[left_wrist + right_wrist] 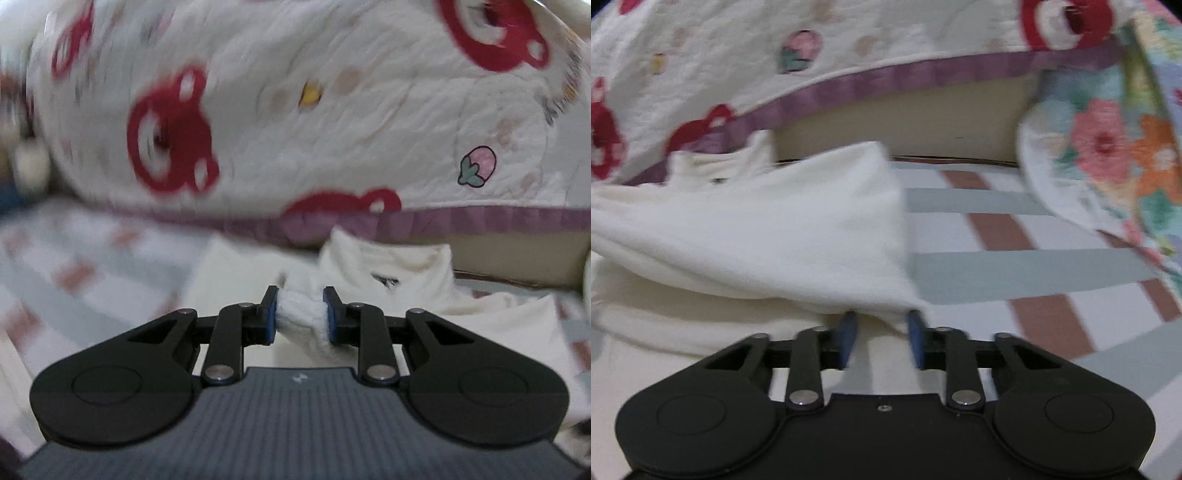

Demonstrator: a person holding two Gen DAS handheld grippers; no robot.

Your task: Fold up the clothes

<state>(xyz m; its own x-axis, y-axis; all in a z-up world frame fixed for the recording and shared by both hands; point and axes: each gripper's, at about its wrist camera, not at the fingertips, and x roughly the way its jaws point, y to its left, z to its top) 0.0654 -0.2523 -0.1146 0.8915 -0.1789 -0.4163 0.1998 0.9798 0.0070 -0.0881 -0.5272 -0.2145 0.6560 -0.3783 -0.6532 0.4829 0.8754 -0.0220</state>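
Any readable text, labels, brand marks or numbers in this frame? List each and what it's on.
No words or numbers can be read in either view.
Small pale logo mark on the grey body of the left gripper: a symbol only, too small to read.
Small dark mark or tag near the collar of the white garment: blurred, unreadable.
Quilt: printed bears and a strawberry, no lettering.

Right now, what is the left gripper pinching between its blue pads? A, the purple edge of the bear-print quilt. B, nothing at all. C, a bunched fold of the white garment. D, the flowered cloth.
C: the left gripper has a wad of the white garment squeezed between its pads.
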